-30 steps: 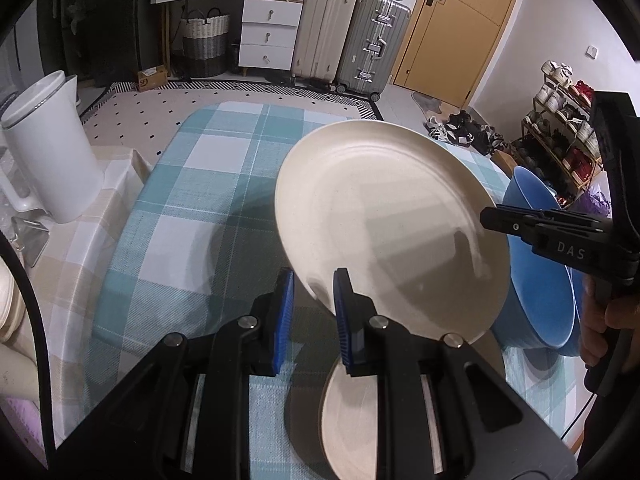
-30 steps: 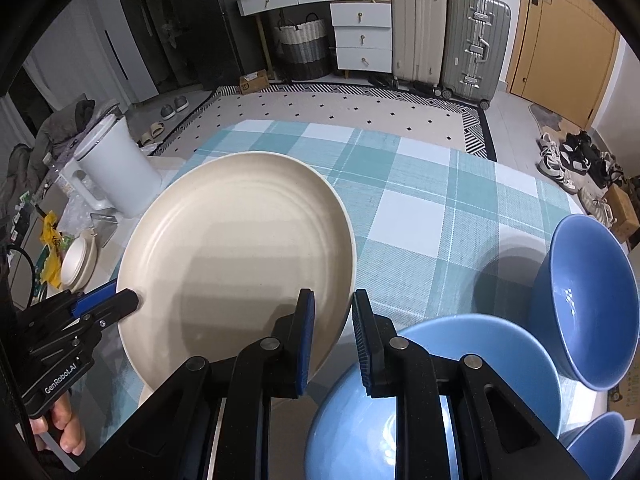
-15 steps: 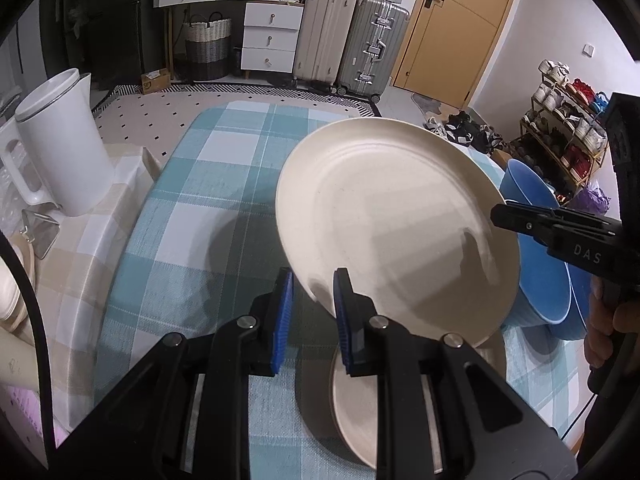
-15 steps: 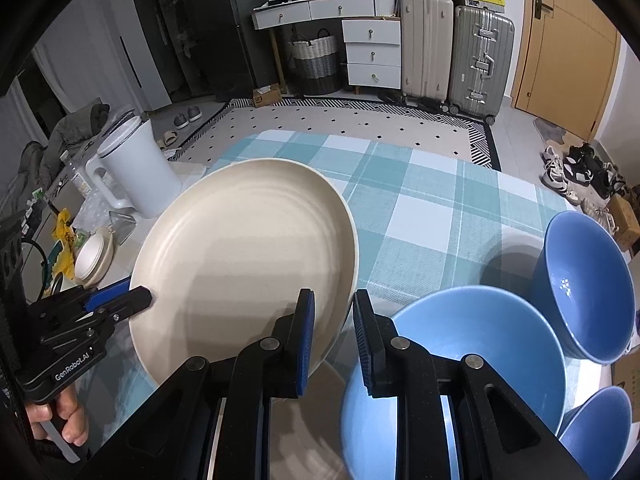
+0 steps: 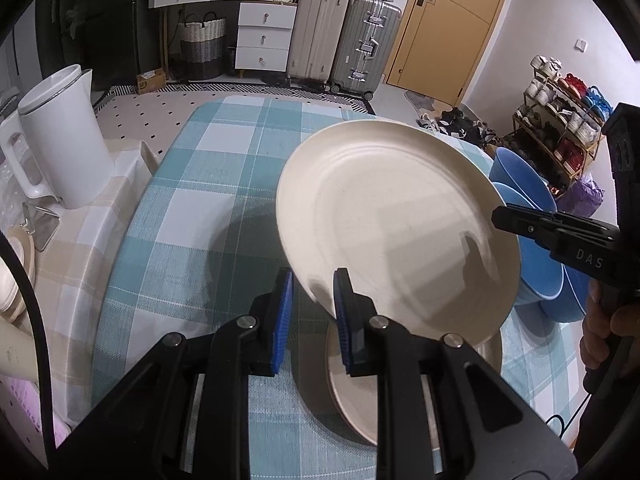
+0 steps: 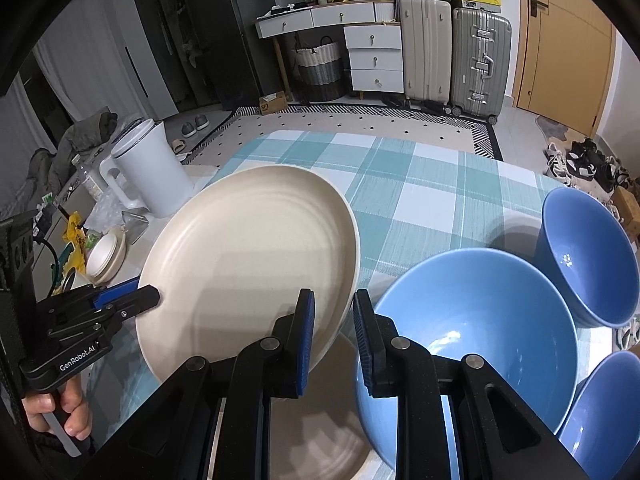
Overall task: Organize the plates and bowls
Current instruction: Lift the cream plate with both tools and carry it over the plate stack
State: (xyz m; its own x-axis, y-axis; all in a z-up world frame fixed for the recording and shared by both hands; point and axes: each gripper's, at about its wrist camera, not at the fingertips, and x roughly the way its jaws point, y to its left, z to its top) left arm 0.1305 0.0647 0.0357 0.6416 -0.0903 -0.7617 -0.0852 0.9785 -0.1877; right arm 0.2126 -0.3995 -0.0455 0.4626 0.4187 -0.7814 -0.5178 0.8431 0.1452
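Observation:
A large cream plate (image 5: pixel 392 224) (image 6: pixel 248 264) hangs tilted above the checked tablecloth, gripped at opposite rims. My left gripper (image 5: pixel 312 300) is shut on its near-left rim and shows as a black tool (image 6: pixel 148 294) in the right wrist view. On the plate's right rim my right gripper (image 6: pixel 334 328) is shut, and it reaches in from the right (image 5: pixel 504 216) in the left wrist view. A second cream plate (image 5: pixel 352 392) (image 6: pixel 320 420) lies flat on the cloth underneath. Three blue bowls stand to the right: a wide one (image 6: pixel 480 328), a deeper one (image 6: pixel 588 264) and a third (image 6: pixel 600 412).
A white kettle (image 5: pixel 64 140) (image 6: pixel 148 172) stands on a beige-checked side table at the left, with small cream dishes (image 6: pixel 104 256) and clutter near it. The blue bowls (image 5: pixel 536 256) crowd the table's right side. Suitcases, drawers and a shoe rack line the room behind.
Both grippers have carried the large plate back toward the near side of the table. More of the plate lying underneath and of the wide blue bowl now shows.

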